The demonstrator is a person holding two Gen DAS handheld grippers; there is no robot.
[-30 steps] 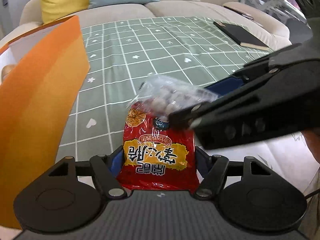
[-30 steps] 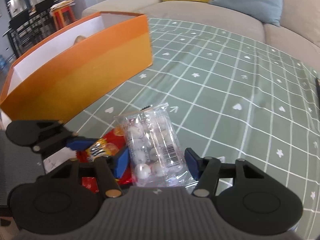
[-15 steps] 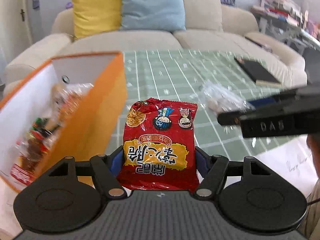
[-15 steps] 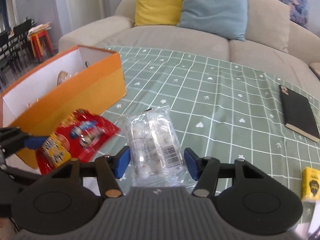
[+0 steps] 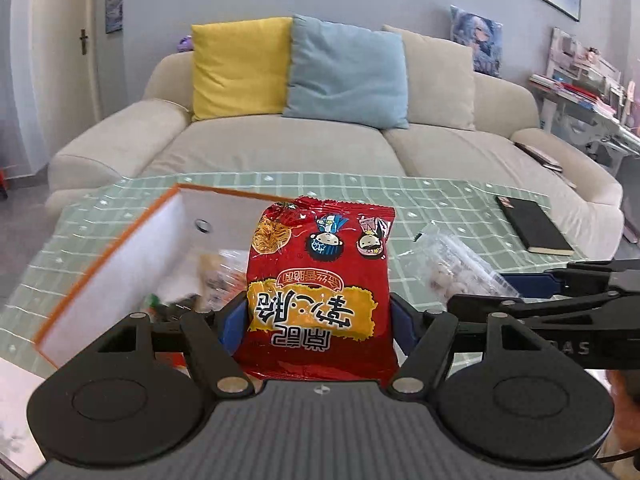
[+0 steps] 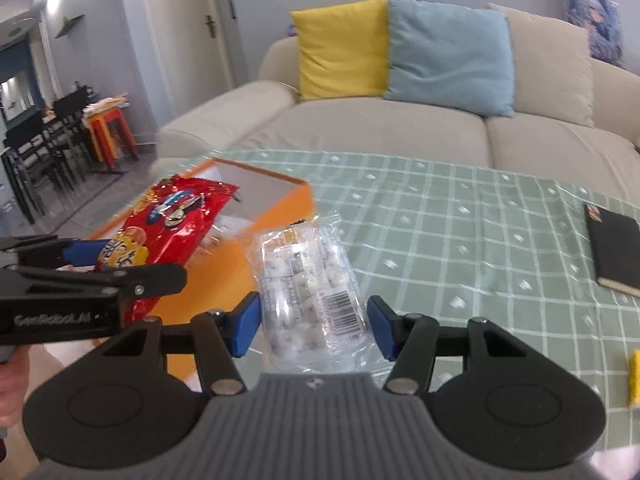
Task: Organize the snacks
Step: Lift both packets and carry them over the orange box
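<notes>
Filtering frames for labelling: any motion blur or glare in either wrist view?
Left wrist view: red snack bag and sofa sharp; the snacks inside the orange box are smeared, and fisheye bends the room edges. Right wrist view: softer overall, box and sofa arm streaked; glare on the clear candy pack, barcode still legible.

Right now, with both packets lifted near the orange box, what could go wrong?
The clear candy packet sits between the right gripper pads with slack plastic; it may slip. The left gripper holds the red snack bag only at its bottom edge, so it could flop against the orange box wall.
</notes>
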